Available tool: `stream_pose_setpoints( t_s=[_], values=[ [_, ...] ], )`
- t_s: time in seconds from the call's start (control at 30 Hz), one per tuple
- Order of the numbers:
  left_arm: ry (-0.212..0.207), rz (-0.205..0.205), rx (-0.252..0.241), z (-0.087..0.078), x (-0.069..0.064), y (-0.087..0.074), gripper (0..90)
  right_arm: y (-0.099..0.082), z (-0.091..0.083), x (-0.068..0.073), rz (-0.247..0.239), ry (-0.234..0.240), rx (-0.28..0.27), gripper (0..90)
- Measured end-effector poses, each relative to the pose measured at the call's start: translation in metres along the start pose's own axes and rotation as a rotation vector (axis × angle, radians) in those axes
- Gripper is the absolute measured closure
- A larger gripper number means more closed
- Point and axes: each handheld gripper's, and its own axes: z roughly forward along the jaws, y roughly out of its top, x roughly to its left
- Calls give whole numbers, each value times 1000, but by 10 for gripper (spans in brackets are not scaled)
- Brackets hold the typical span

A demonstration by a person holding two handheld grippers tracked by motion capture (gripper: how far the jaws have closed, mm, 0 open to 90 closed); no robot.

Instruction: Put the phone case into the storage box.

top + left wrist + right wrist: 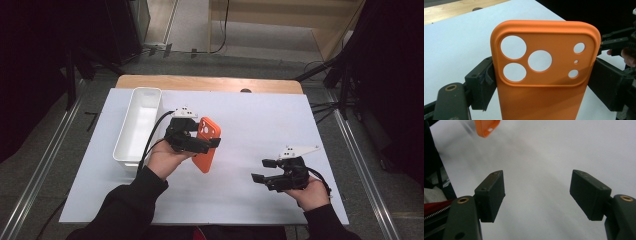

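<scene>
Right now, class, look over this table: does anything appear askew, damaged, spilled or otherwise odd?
Nothing stands out. The orange phone case is clamped across its sides in the left gripper and looks intact. The right gripper is open over bare white tabletop, and the white bin sits upright, nothing spilled.

Bare white mat [250, 120] between grippers; white bin [138, 122] along its left edge.

A recording lab or studio being shown, a white-covered table [260, 115] being ringed by black curtains [35, 65], stand legs [325, 75] being braced on grey carpet, cables [220, 30] being trailed across the floor
</scene>
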Motion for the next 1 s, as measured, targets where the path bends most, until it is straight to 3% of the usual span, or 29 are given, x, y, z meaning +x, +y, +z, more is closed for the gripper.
stream_pose_setpoints(
  t_s=[0.6, 0.9, 1.0],
  values=[
    [-12, 4, 1, -15, 10, 6, 156, -16, 5, 0, -10, 12, 5, 272],
    [-30, -13, 1, -28, 18, 12, 156, -17, 5, -2, 2, 13, 9, 272],
    [-16, -8, 6, -31, 19, 13, 156, -17, 6, -2, 14, 1, 13, 272]
  ],
)
